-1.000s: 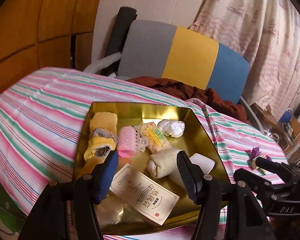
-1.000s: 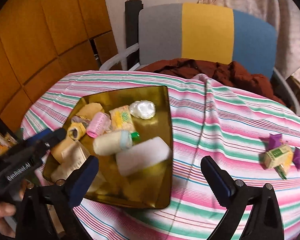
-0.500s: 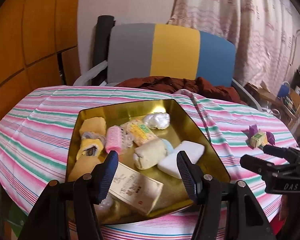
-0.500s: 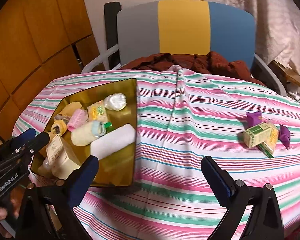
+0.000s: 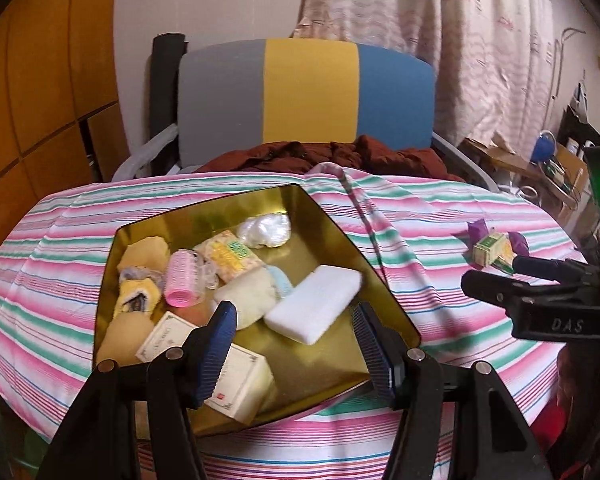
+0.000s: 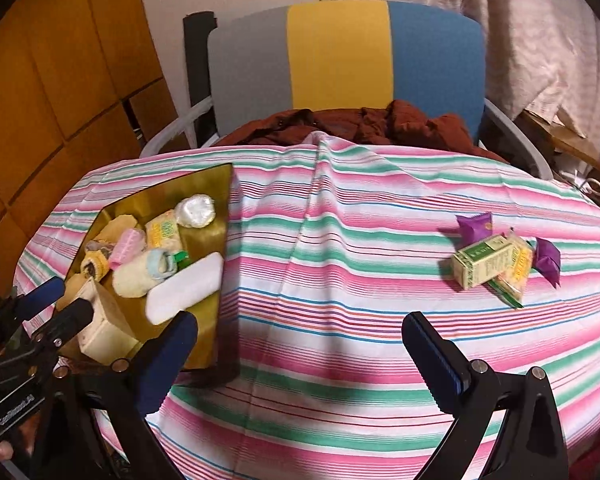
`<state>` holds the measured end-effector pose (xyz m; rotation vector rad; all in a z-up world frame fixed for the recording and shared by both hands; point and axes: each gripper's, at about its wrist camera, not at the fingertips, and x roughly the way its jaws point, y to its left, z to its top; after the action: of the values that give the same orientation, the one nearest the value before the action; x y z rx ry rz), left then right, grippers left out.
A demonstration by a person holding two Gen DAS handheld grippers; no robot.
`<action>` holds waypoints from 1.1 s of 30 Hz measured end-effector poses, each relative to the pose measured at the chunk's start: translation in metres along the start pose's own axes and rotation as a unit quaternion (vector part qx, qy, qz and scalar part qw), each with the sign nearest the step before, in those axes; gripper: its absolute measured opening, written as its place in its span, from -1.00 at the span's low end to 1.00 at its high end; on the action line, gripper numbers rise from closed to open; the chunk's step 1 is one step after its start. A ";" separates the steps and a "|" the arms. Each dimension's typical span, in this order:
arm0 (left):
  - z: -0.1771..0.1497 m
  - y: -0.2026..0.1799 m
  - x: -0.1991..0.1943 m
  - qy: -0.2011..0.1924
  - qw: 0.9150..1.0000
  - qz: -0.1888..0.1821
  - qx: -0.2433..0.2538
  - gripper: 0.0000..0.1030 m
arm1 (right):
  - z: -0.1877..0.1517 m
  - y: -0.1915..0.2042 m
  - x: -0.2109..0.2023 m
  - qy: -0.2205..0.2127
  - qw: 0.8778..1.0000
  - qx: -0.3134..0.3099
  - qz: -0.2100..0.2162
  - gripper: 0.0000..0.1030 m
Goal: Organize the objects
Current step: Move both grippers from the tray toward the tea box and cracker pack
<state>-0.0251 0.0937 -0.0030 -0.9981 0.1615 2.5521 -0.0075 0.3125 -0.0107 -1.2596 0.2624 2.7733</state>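
Nearest in the left wrist view, the left gripper (image 5: 294, 342) is seen with its blue-padded fingers (image 5: 216, 350) spread apart and nothing between them, poised over the near edge of a gold tray (image 5: 384, 280). The tray is set on a worktop (image 6: 340, 264) covered by a pink, green and white striped cloth. Just under the left finger a cream box (image 5: 236, 380) with printed lettering is lain at the tray's near corner. Behind it a white rectangular block (image 5: 314, 304) is placed beside a rolled pale-yellow cloth (image 5: 248, 294), the two touching. Farther in, a pink hair roller (image 5: 182, 278), a yellow packet with a green label (image 5: 228, 254) and a crumpled clear-white wrapper (image 5: 264, 230) are found, with yellow items along the tray's left wall.

In the right wrist view, the right gripper (image 6: 300, 356) is held with its fingers wide apart and empty above bare cloth, the tray being to its left. Well apart from the tray, toward the right side of the worktop, a small green-and-cream box (image 6: 482, 266) is lain touching a yellow packet (image 6: 516, 270), and two purple wrapped pieces (image 6: 474, 226) are set at either side of them.

Beyond the worktop, a rust-brown garment (image 6: 364, 124) is heaped on a chair (image 6: 340, 52) with a grey, yellow and blue back. Behind that, a patterned curtain (image 5: 440, 20) and orange wall panels (image 6: 52, 60) are seen.
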 end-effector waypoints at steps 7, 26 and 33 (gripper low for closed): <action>0.000 -0.020 0.005 0.011 0.999 -0.018 0.027 0.20 | 0.008 -0.042 -0.004 -0.003 0.999 0.033 -0.028 0.99; 0.011 -0.102 0.041 0.055 0.989 -0.091 0.104 0.20 | 0.006 -0.255 -0.006 -0.032 0.937 0.328 -0.119 0.99; 0.022 -0.145 0.076 0.084 0.981 -0.121 0.123 0.20 | -0.007 -0.276 -0.009 -0.032 0.912 0.401 -0.079 0.99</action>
<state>-0.0320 0.2558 -0.0328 -1.0639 0.3689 2.1674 0.0443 0.5822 -0.0418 -0.9016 1.0958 2.1534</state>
